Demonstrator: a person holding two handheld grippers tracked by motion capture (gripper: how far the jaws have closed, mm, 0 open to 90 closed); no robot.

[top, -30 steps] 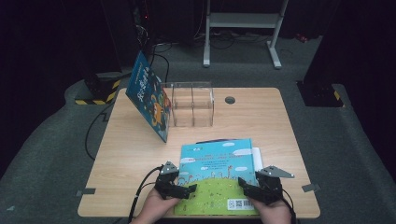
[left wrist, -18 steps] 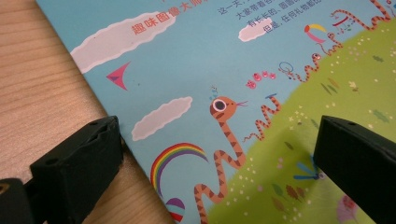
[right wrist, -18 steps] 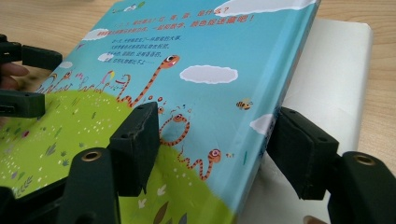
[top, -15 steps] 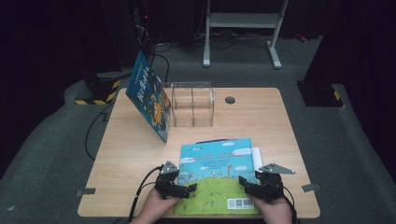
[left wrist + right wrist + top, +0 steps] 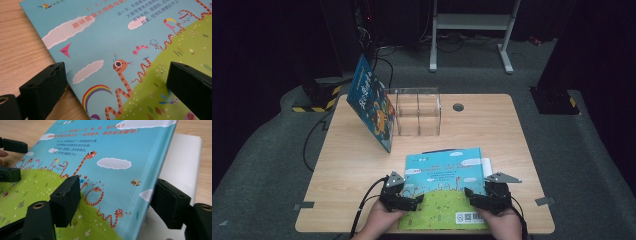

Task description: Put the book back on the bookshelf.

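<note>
Picture book [image 5: 444, 187] lies flat at near edge of tabletop [image 5: 492, 125], back cover up w/ red & black Chinese text, snake drawings, barcode at near right. Left tool [image 5: 418, 199] jaws wide apart, straddling book's left edge, not pressing. Right tool [image 5: 469, 195] jaws just been opening, astride book's right edge, no grip. 2nd book [image 5: 372, 107] leans on clear box [image 5: 418, 112] at far left.

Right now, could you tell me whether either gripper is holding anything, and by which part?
Nothing is held. The left gripper straddles the left edge of the flat book, the right gripper its right edge, jaws just opening; no pads press it.
</note>
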